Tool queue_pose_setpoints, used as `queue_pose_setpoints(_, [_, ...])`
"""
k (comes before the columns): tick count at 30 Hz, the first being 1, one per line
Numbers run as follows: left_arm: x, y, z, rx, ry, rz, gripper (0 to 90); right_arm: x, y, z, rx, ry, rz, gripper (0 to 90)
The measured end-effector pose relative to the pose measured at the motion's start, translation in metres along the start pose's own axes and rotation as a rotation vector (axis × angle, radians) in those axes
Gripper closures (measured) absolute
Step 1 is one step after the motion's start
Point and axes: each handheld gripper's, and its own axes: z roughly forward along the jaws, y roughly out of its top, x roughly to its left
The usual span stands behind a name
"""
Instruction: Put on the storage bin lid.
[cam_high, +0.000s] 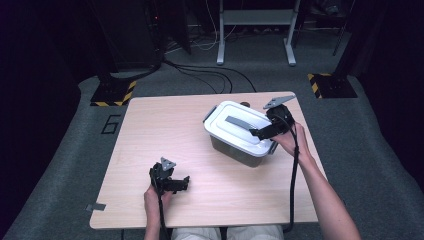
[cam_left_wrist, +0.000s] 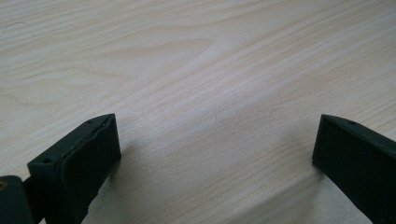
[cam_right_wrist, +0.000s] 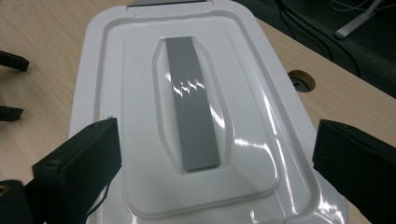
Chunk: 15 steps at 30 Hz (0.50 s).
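My right hand-held gripper (cam_high: 256, 133) hangs over the near right end of the white lid (cam_high: 235, 125) of the storage box (cam_high: 239, 150), which stands on the right half of the table (cam_high: 165, 130), turned at an angle to its edges. Seen along its two black jaws in the right gripper view, this right hand-held gripper (cam_right_wrist: 217, 154) is released: the jaws stand wide apart, one at each side of the lid (cam_right_wrist: 140, 93), and nothing is gripped between them. The grey handle (cam_right_wrist: 192, 105) lies flat in its recess along the middle of the lid, its near end between my jaws but untouched by them. The lid sits on the box, and a grey latch (cam_high: 209, 113) shows at the far left end. Beyond the box on the right, a round cable hole (cam_right_wrist: 301, 80) is set into the table.

My left hand-held gripper (cam_high: 180, 184) rests low over the near left part of the table, well apart from the box. It too is released, its jaws spread wide over bare wood (cam_left_wrist: 196, 70) with nothing between them.
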Motion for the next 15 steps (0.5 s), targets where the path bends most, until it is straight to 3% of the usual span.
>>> queue_pose_setpoints(15, [0.000, 0.000, 0.000, -0.001, 0.000, -0.001, 0.5, 0.002, -0.050, -0.041, -0.036, -0.061, 0.041, 0.0])
